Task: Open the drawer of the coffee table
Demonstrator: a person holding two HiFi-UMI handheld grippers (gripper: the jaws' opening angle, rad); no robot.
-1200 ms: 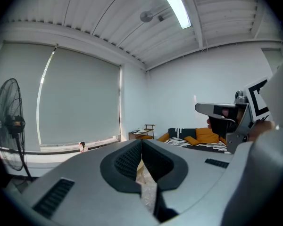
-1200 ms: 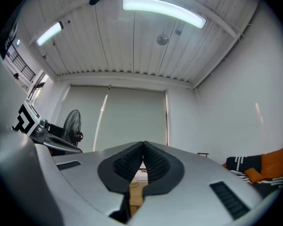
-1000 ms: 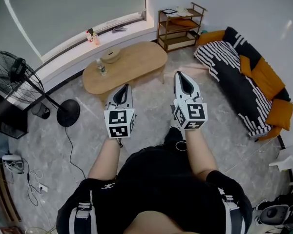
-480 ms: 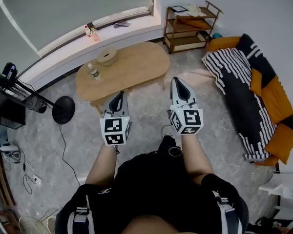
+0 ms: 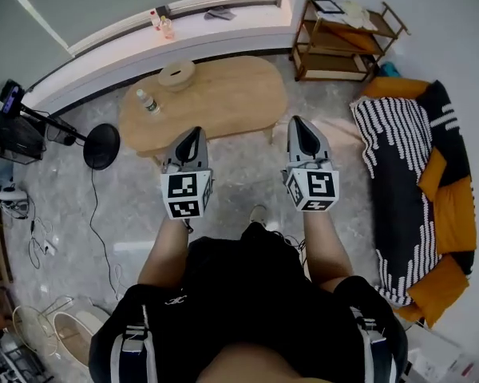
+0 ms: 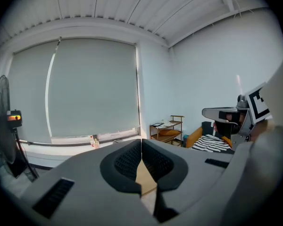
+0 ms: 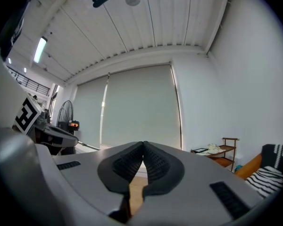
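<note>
L gripper & R gripper: fingers closed, empty, aimed at oval light-wood coffee table (prob. approach stance). Drawer unseen.

Right tongs closed and empty, before a grey blind, wooden shelf at right.

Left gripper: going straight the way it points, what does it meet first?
Probably the coffee table: the shut left gripper aims at its near edge. Height is unclear, so it might pass over the top.
</note>
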